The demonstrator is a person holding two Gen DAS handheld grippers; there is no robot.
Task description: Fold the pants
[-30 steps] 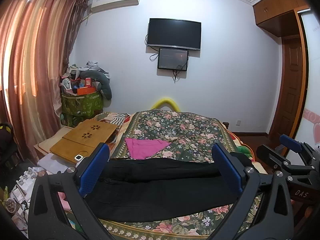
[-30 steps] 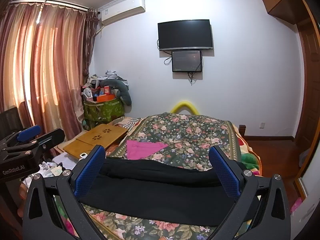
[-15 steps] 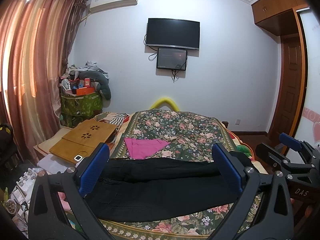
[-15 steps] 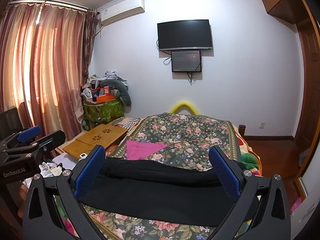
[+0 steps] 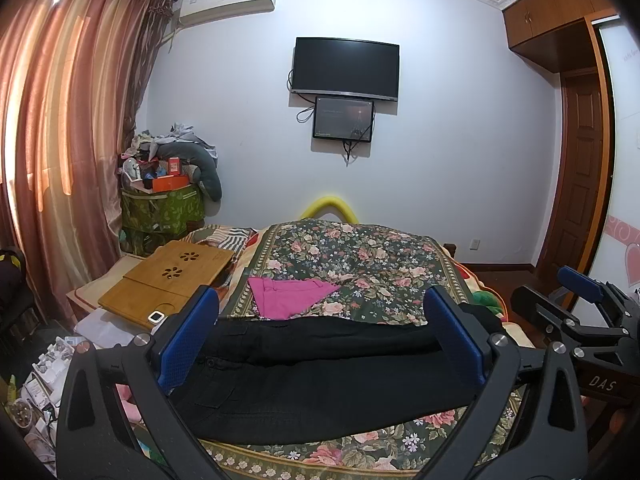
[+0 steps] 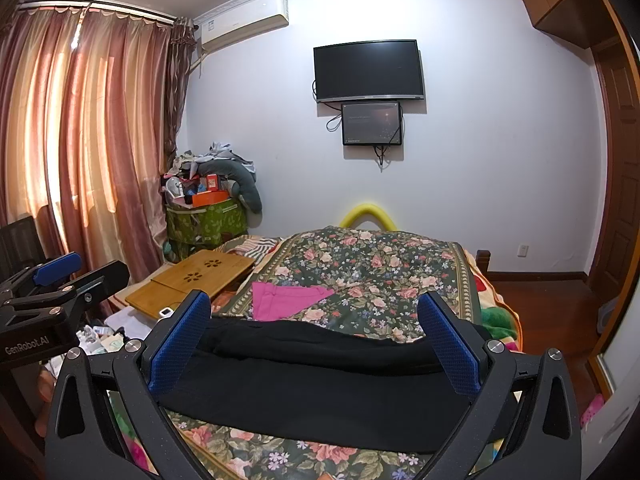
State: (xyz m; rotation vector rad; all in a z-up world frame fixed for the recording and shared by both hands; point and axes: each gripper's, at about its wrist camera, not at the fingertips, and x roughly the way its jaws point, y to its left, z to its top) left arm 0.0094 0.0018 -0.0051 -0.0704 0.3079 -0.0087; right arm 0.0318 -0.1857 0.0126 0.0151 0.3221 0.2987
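While both sets of jaws stand wide apart and grip nothing, the left gripper [image 5: 320,344] and right gripper [image 6: 314,344] hover at the bed's near edge. Framed between each pair of fingers, the black pants [image 5: 320,384] lie lengthwise across the floral bedspread [image 5: 360,256], one leg apparently laid over the other. That looks like the first fold done; folding them shorter seems left. Beyond the jaws lies a pink cloth [image 5: 286,294]; left of them, a bamboo tray [image 5: 168,280].
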